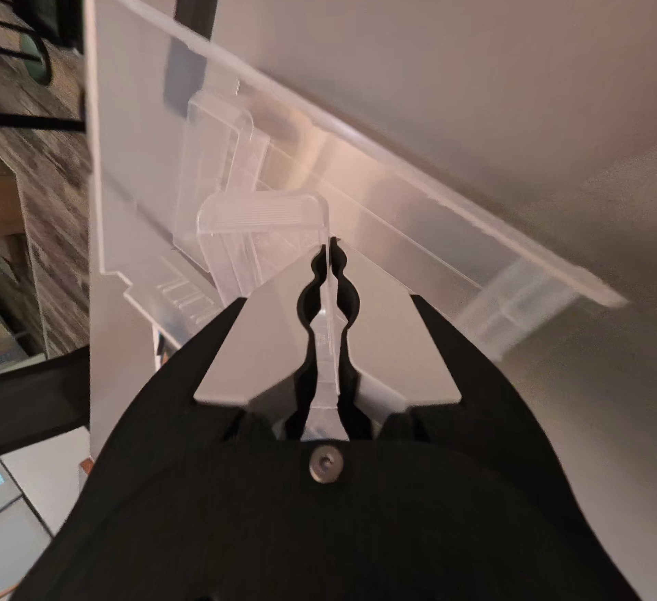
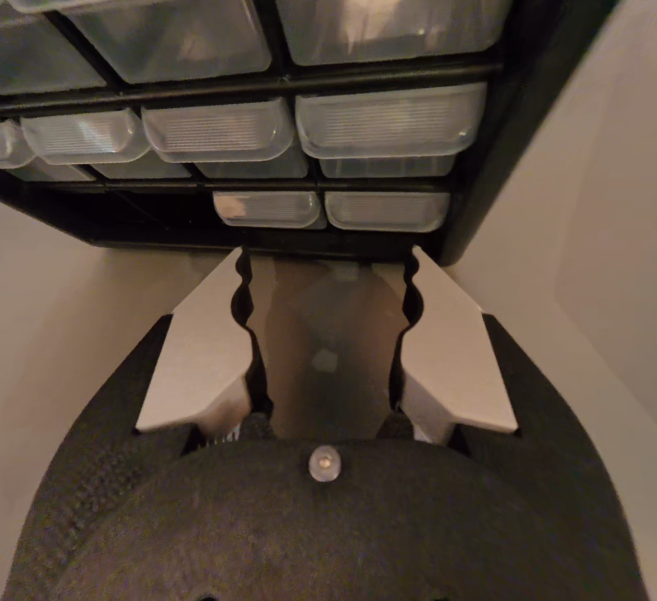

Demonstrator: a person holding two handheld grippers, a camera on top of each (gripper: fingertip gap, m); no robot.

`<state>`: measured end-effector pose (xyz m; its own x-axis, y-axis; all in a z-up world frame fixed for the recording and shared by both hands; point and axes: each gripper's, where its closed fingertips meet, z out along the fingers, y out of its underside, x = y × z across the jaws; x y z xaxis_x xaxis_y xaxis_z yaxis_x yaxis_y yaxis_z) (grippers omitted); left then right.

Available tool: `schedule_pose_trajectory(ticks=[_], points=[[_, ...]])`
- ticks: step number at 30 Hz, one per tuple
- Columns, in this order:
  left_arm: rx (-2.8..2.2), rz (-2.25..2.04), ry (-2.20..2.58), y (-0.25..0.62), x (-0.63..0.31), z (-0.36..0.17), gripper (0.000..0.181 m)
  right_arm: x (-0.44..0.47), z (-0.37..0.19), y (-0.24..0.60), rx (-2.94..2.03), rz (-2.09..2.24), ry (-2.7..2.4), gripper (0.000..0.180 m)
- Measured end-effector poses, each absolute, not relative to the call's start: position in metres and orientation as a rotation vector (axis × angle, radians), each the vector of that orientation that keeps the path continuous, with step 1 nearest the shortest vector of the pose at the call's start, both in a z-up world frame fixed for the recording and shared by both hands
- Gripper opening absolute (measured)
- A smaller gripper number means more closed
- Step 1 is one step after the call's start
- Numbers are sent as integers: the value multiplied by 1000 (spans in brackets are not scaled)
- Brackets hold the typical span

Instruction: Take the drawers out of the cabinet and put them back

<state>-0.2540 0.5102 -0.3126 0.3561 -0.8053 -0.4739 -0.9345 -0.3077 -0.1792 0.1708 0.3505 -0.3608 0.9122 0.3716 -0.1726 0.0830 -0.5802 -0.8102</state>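
Left hand-held gripper (image 1: pixel 327 246) pinches a clear drawer (image 1: pixel 355 200) wall above the pale table (image 1: pixel 497 51). Right hand-held gripper (image 2: pixel 327 257) spread, empty, facing the black cabinet (image 2: pixel 533 122); lower-left slots vacant.

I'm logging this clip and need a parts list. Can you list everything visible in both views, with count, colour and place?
Removed drawer: one, clear plastic, out of the cabinet, held tilted over the table, left wrist view.
Cabinet: one, black frame, standing on the table, right wrist view.
Drawers in the cabinet: several, clear plastic; exact number cut off by the frame edge.
Empty slots: dark gap in the bottom row, left of two seated drawers; count unclear.
Table: one, pale surface.
Floor: wood-pattern, left edge.
Left tool: black with pale pads, shut on the removed drawer's wall.
Right tool: same build, open, below the cabinet's bottom row.
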Motion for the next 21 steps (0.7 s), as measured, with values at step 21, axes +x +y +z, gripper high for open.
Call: schedule_pose_trajectory(ticks=[21], points=[[-1775,-202,2206,188,25,-387,0,60,-323,200,-2023,553,-1103,110]])
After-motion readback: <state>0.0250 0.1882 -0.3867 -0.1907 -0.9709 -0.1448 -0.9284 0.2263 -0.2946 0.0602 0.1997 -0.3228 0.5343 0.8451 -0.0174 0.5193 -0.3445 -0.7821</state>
